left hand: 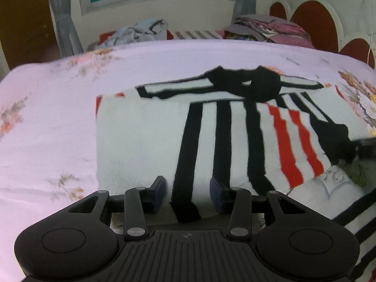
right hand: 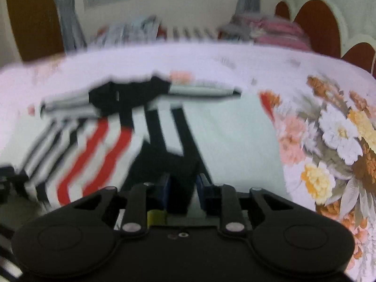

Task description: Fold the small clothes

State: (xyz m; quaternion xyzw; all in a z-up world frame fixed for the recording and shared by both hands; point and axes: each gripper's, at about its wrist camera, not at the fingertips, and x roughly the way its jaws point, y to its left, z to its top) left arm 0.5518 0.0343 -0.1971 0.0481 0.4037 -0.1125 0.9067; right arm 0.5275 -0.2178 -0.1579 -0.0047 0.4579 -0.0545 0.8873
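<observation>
A white shirt with black and red stripes and a black collar [left hand: 211, 127] lies on the bed, partly folded. My left gripper [left hand: 188, 192] is open at the shirt's near hem, a black stripe running between its blue pads; whether it touches the cloth I cannot tell. In the blurred right wrist view, my right gripper [right hand: 182, 191] has its pads close together around a fold of the shirt's black fabric [right hand: 164, 162], which is lifted over the striped body.
The bed has a pale pink floral sheet [left hand: 47, 108]. Piles of other clothes [left hand: 270, 30] lie at the far edge under a window. A brown and white headboard [left hand: 317, 25] stands at the right.
</observation>
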